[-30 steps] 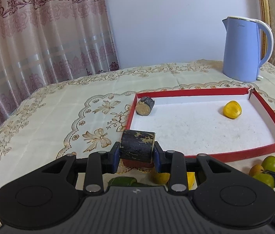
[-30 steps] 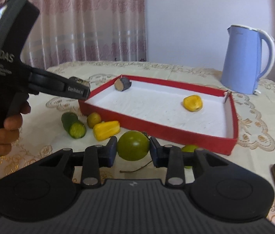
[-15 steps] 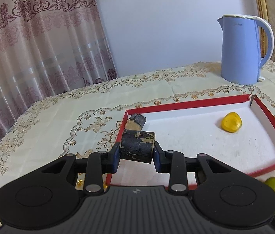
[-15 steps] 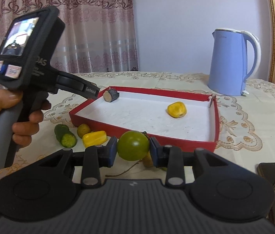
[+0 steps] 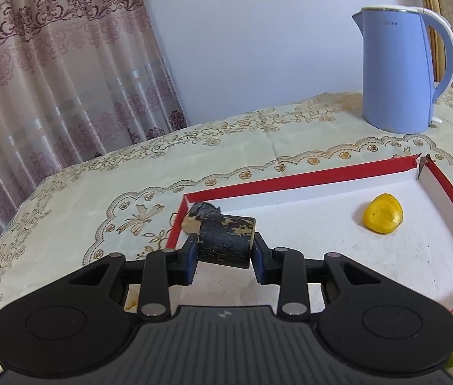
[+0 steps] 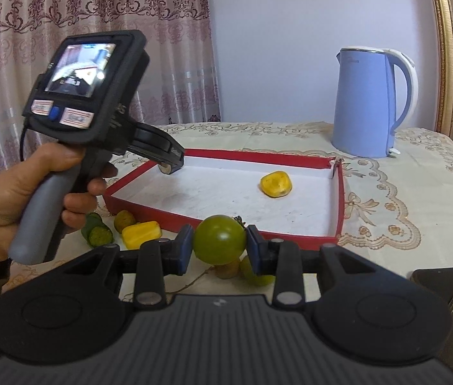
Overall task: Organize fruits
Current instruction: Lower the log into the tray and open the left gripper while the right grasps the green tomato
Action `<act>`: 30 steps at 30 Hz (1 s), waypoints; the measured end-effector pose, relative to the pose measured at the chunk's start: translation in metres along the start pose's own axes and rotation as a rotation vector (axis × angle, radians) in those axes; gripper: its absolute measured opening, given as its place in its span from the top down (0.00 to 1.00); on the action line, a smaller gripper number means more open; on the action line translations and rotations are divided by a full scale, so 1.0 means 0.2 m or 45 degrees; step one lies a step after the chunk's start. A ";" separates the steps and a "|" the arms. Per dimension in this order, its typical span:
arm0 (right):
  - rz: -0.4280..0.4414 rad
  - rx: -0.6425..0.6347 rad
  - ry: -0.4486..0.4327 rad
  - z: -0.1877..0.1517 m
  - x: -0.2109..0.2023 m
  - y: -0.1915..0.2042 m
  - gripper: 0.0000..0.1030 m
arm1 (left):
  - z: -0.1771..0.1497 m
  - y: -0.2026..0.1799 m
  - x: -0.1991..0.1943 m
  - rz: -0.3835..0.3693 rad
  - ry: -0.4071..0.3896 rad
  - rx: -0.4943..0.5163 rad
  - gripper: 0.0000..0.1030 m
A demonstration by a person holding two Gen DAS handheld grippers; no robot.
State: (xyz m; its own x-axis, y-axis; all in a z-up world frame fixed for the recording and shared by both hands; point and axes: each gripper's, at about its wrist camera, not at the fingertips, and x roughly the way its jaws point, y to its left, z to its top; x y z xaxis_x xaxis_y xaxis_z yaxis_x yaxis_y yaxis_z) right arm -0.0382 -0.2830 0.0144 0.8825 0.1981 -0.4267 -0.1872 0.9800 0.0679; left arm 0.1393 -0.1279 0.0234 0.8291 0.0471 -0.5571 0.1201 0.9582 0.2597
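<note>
My left gripper (image 5: pixel 223 255) is shut on a short dark cylinder (image 5: pixel 226 237) with worn black skin. It hangs over the near left corner of the red tray (image 5: pixel 290 179), right in front of a second dark stub (image 5: pixel 199 216) that lies in that corner. A yellow fruit (image 5: pixel 383 213) rests on the tray's white floor at the right. In the right wrist view my right gripper (image 6: pixel 220 247) is shut on a round green tomato (image 6: pixel 218 237), held just short of the tray's near wall (image 6: pixel 303 240). There a hand carries the left gripper (image 6: pixel 172 162) over the tray's far left corner.
A blue kettle (image 6: pixel 367 102) stands behind the tray. Left of the tray lie a cucumber piece (image 6: pixel 96 231), a small brownish fruit (image 6: pixel 123 221) and a yellow piece (image 6: pixel 141 234). A tan fruit (image 6: pixel 226 269) and a green one (image 6: pixel 255 276) lie under my right gripper. A dark flat object (image 6: pixel 444 285) sits at the right.
My left gripper carried the dark cylinder forward from the tray's near wall to over its inside corner. The right gripper shifted slightly with the tomato still in it.
</note>
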 end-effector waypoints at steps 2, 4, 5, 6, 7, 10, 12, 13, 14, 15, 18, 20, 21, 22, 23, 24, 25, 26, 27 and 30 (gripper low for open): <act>-0.002 0.005 0.000 0.00 0.00 -0.01 0.68 | 0.01 -0.02 0.02 -0.002 0.007 0.007 0.68; -0.003 0.009 0.000 0.00 0.00 -0.02 0.68 | 0.02 -0.04 0.05 -0.001 0.013 0.015 0.68; -0.005 0.011 0.001 0.00 0.00 -0.02 0.68 | 0.02 -0.05 0.06 0.000 0.017 0.018 0.68; -0.006 0.013 0.001 0.00 0.00 -0.03 0.68 | 0.02 -0.05 0.07 0.001 0.022 0.021 0.68; -0.008 0.014 0.001 0.00 0.00 -0.03 0.68 | 0.03 -0.06 0.09 0.000 0.027 0.024 0.68; -0.014 0.024 0.000 0.00 0.00 -0.05 0.68 | 0.04 -0.09 0.13 0.003 0.038 0.030 0.68; -0.018 0.030 0.001 0.00 0.00 -0.06 0.68 | 0.04 -0.11 0.16 -0.001 0.050 0.032 0.68; -0.020 0.033 0.002 0.00 0.00 -0.06 0.68 | 0.05 -0.12 0.17 -0.006 0.059 0.034 0.68; -0.022 0.036 0.002 0.00 0.01 -0.07 0.68 | 0.05 -0.13 0.19 -0.012 0.066 0.036 0.68; -0.024 0.037 0.004 0.00 0.01 -0.07 0.68 | 0.06 -0.14 0.20 -0.017 0.072 0.040 0.68; -0.032 0.043 0.007 0.00 0.01 -0.09 0.68 | 0.08 -0.19 0.24 -0.015 0.077 0.063 0.68; -0.037 0.047 0.007 -0.01 0.01 -0.09 0.68 | 0.09 -0.21 0.26 -0.014 0.082 0.070 0.68; -0.040 0.048 0.008 -0.01 0.01 -0.10 0.68 | 0.10 -0.21 0.27 -0.017 0.086 0.068 0.67; -0.043 0.050 0.009 -0.01 0.01 -0.10 0.68 | 0.11 -0.22 0.29 -0.023 0.093 0.066 0.67; -0.046 0.051 0.009 -0.01 0.01 -0.11 0.68 | 0.12 -0.23 0.30 -0.031 0.101 0.064 0.67; -0.048 0.053 0.010 -0.01 0.01 -0.11 0.68 | 0.12 -0.24 0.31 -0.039 0.108 0.062 0.67; -0.051 0.054 0.011 -0.01 0.01 -0.12 0.68 | 0.13 -0.24 0.32 -0.043 0.115 0.060 0.67; -0.054 0.055 0.011 -0.01 0.01 -0.12 0.68 | 0.13 -0.25 0.33 -0.045 0.120 0.061 0.67; -0.056 0.056 0.011 -0.01 0.01 -0.12 0.68 | 0.13 -0.26 0.34 -0.047 0.122 0.062 0.67; -0.061 0.058 0.011 -0.02 0.01 -0.12 0.68 | 0.14 -0.28 0.35 -0.038 0.114 0.070 0.66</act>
State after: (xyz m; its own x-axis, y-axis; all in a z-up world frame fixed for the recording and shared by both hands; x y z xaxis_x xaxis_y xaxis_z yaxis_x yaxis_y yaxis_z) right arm -0.0329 -0.3067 0.0091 0.8860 0.1513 -0.4383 -0.1251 0.9882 0.0881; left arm 0.2059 -0.1871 -0.0072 0.7728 0.0462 -0.6330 0.1758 0.9428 0.2834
